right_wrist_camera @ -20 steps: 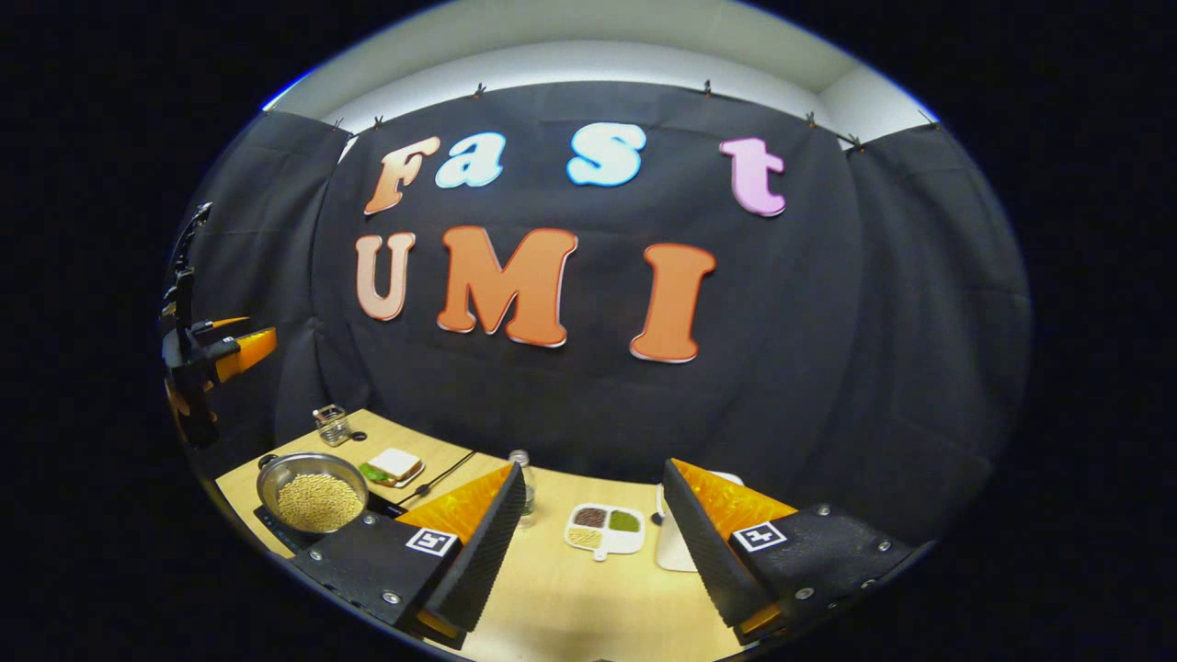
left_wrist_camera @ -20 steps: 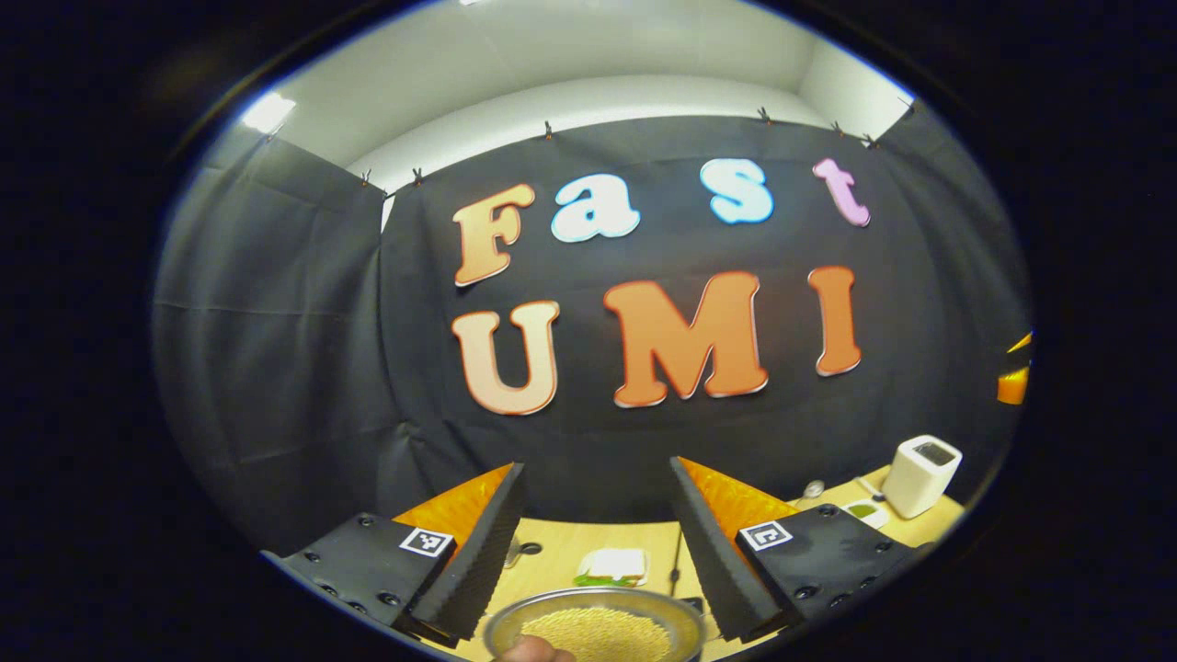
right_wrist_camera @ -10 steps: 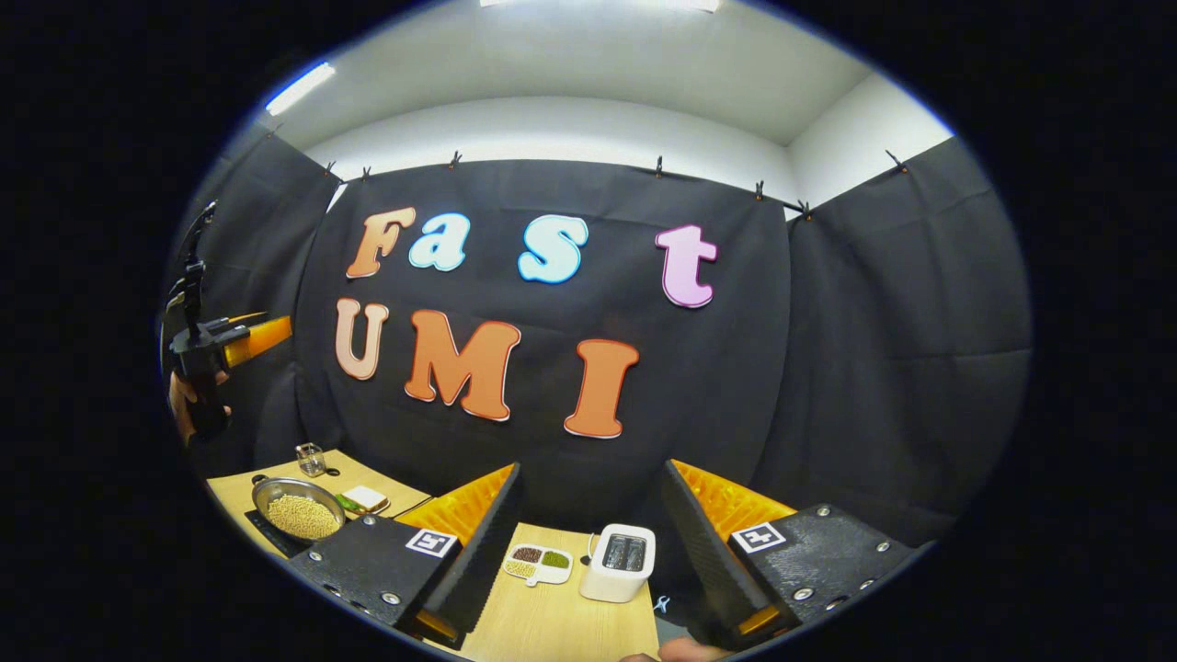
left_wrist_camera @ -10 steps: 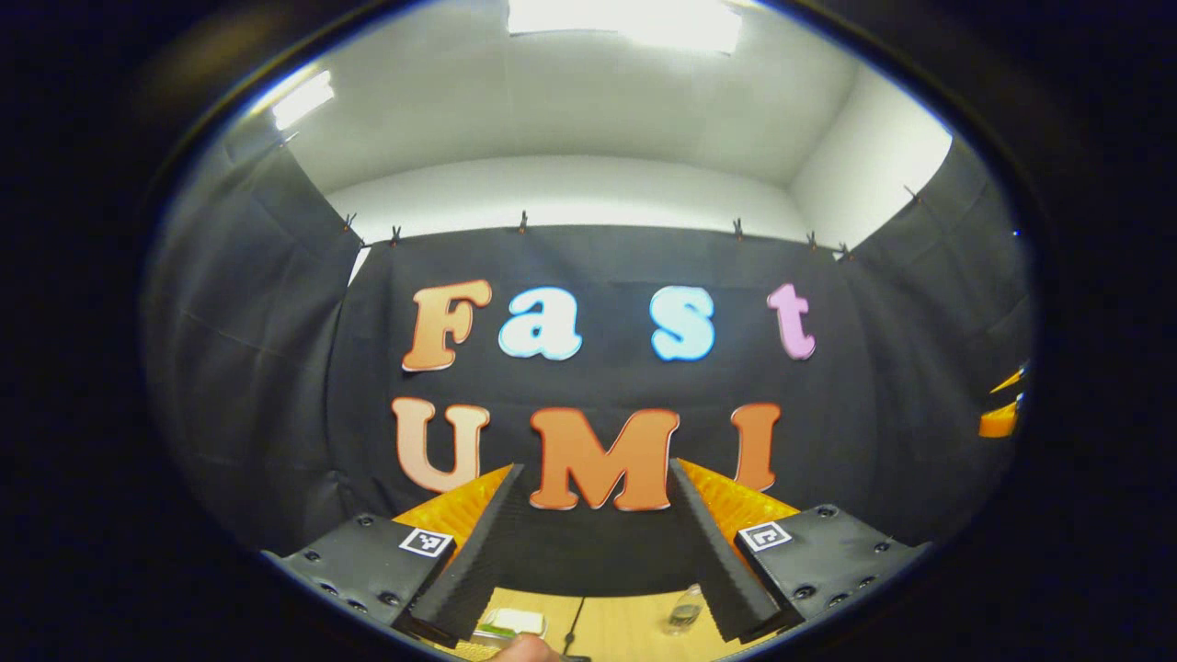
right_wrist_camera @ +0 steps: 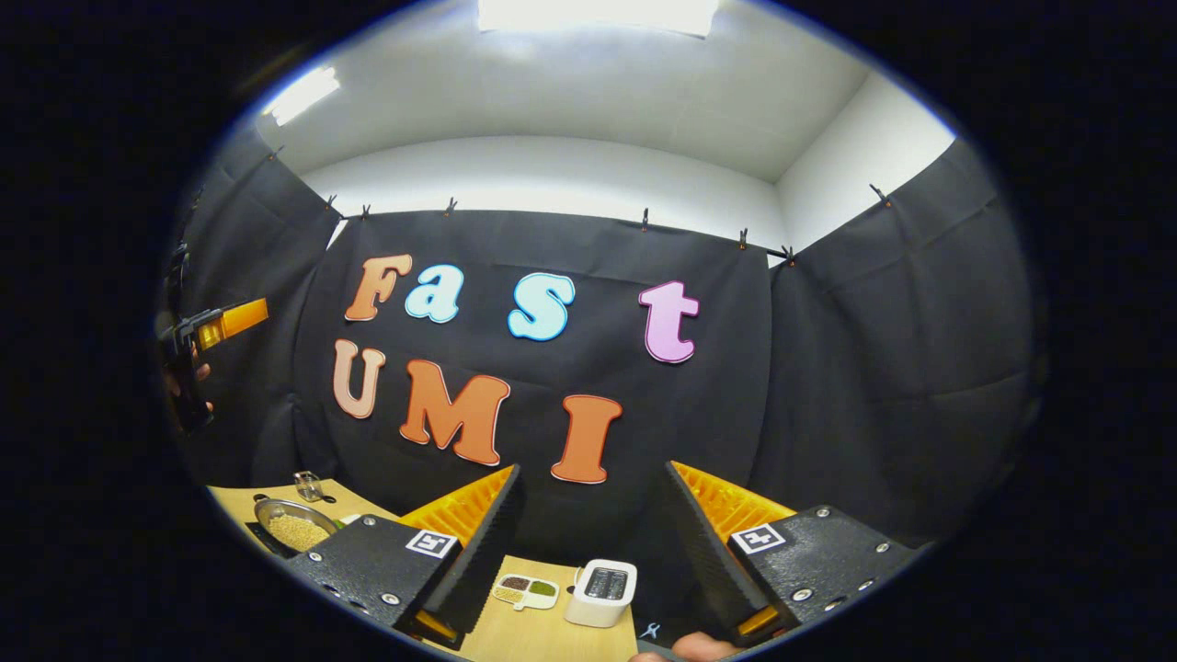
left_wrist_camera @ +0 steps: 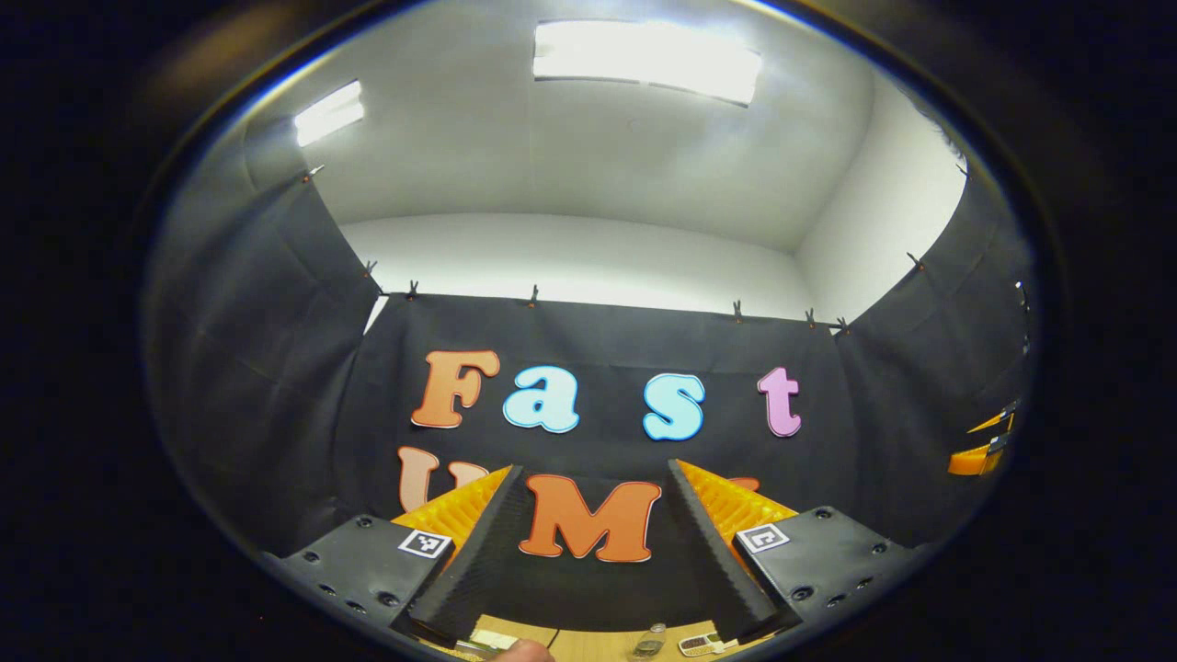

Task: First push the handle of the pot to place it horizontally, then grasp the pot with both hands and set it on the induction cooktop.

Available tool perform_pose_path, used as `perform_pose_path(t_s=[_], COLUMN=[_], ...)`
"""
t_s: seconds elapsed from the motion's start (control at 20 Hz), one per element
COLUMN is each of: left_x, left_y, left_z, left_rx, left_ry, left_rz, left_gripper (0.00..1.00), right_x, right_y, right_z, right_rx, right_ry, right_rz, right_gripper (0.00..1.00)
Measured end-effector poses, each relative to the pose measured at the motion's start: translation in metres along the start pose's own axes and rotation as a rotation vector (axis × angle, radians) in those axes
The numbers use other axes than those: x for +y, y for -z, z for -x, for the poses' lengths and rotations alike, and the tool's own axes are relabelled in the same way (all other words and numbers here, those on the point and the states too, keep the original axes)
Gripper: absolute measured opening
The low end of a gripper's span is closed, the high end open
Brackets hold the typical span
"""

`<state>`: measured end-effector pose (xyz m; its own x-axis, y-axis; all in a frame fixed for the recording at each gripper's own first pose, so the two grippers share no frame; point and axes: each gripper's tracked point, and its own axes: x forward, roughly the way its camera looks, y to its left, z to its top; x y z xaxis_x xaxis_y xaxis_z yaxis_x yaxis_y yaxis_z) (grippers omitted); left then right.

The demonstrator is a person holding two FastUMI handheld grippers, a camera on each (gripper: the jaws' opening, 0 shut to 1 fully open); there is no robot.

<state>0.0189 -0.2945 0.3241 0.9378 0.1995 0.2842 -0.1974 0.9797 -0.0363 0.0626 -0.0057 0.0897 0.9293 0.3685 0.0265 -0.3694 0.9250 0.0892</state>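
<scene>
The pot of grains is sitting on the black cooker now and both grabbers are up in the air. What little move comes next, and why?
Probably just lower both and rest. The pot already sits on the cooktop, so the task looks done. The right gripper and left gripper are both open, raised and holding nothing. No handle can be made out at this size, so I can't check it.

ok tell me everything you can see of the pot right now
In the right gripper view the pot is a small, shallow, round metal pan with a shiny rim, filled with pale grains. It sits upright on a dark flat slab, probably the cooktop, at the table's far left, near a small glass jar. Its handle is too small to make out. Nothing grips it; both hand-held grippers are open and well clear.
</scene>
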Motion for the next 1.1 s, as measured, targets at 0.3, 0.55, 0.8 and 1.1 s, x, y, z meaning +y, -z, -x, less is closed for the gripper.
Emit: perform_pose_path(t_s=[0.3,0.55,0.8,1.1], left_x=[0.041,0.062,0.106,0.149], left_y=[-0.032,-0.034,-0.019,-0.015], left_z=[-0.001,-0.014,-0.022,-0.026], left_rx=[-0.092,-0.072,-0.037,-0.044], left_ry=[-0.066,-0.027,-0.055,-0.107], left_rz=[0.017,0.035,-0.015,-0.031], left_gripper=[0.95,0.94,0.94,0.93], right_x=[0.001,0.017,0.033,0.049], right_y=[-0.011,-0.043,-0.058,-0.062], right_z=[0.003,-0.006,-0.01,-0.018], right_rx=[-0.009,-0.061,-0.086,-0.081], right_ry=[0.033,0.057,0.084,0.095], right_rz=[0.021,0.039,0.041,0.081], right_gripper=[0.88,0.88,0.93,0.88])
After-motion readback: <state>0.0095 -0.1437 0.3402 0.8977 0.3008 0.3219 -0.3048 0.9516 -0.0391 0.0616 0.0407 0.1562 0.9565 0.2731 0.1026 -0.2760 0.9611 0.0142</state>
